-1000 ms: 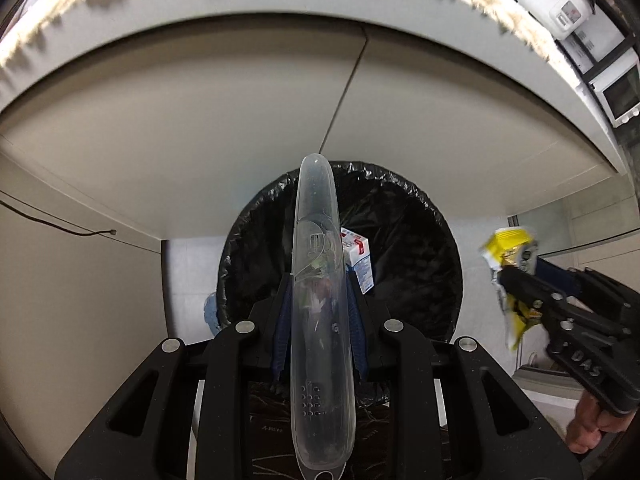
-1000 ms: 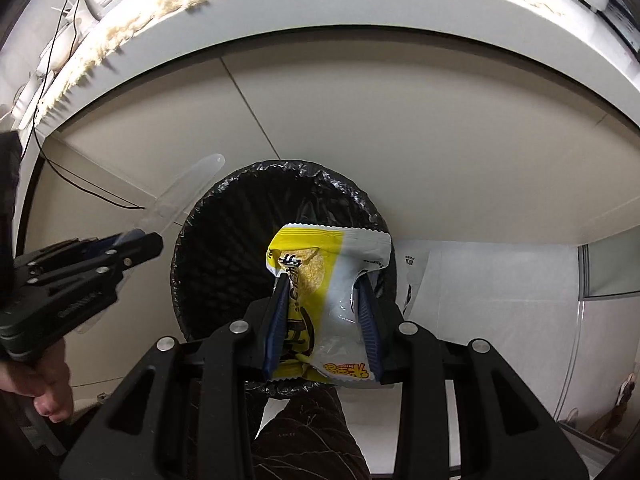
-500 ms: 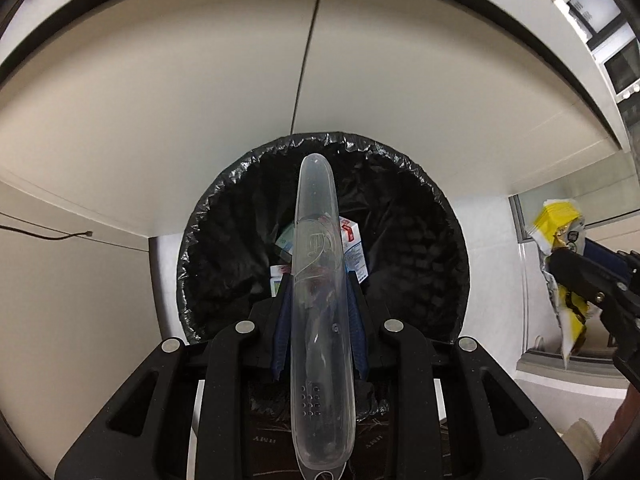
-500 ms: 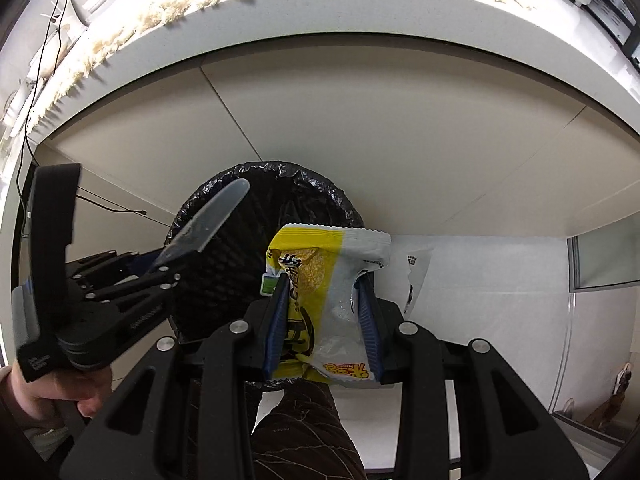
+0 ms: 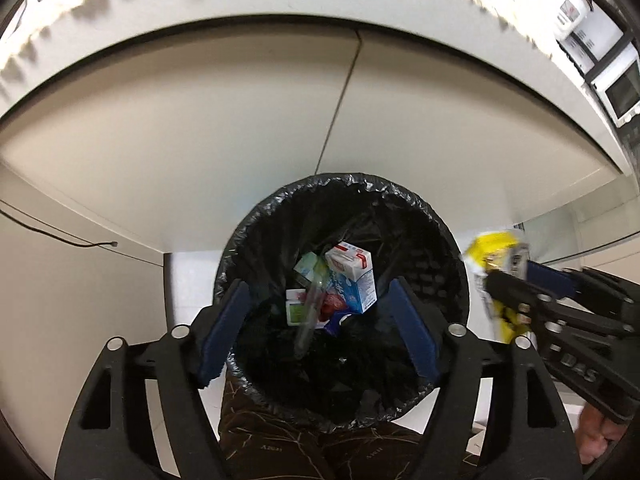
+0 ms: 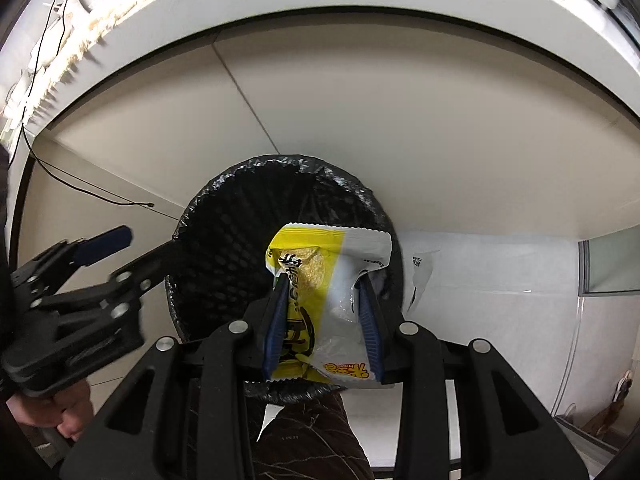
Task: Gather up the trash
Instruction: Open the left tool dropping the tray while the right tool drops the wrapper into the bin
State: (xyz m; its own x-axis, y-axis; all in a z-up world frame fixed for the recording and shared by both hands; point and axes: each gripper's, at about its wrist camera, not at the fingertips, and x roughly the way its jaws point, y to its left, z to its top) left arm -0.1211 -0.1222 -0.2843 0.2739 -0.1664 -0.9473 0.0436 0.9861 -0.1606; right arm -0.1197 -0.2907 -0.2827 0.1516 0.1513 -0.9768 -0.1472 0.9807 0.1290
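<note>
A trash bin lined with a black bag [image 5: 344, 180] stands on the floor below both grippers. My left gripper [image 5: 318, 292] hangs over its mouth with jaws opening and no thing pressed between the pads. A clear plastic tube case [image 5: 308, 316], blurred, is down inside the bin among a small milk carton [image 5: 354, 280] and other packets. My right gripper [image 6: 322, 280] is shut on a yellow and white snack bag [image 6: 320, 272] above the bin's [image 6: 280, 160] right rim. In the left wrist view that bag [image 5: 494, 248] shows at the right.
A beige cabinet front [image 5: 240, 120] under a white counter edge rises just behind the bin. A thin black cable [image 5: 80, 240] runs along the left. A clear plastic scrap [image 6: 420, 276] lies on the white floor to the right. A dark patterned trouser leg [image 6: 304, 440] is at the bottom.
The left jaws have spread wide and let go of the clear tube case, which has dropped into the bin. The right gripper with the snack bag has come closer to the bin.
</note>
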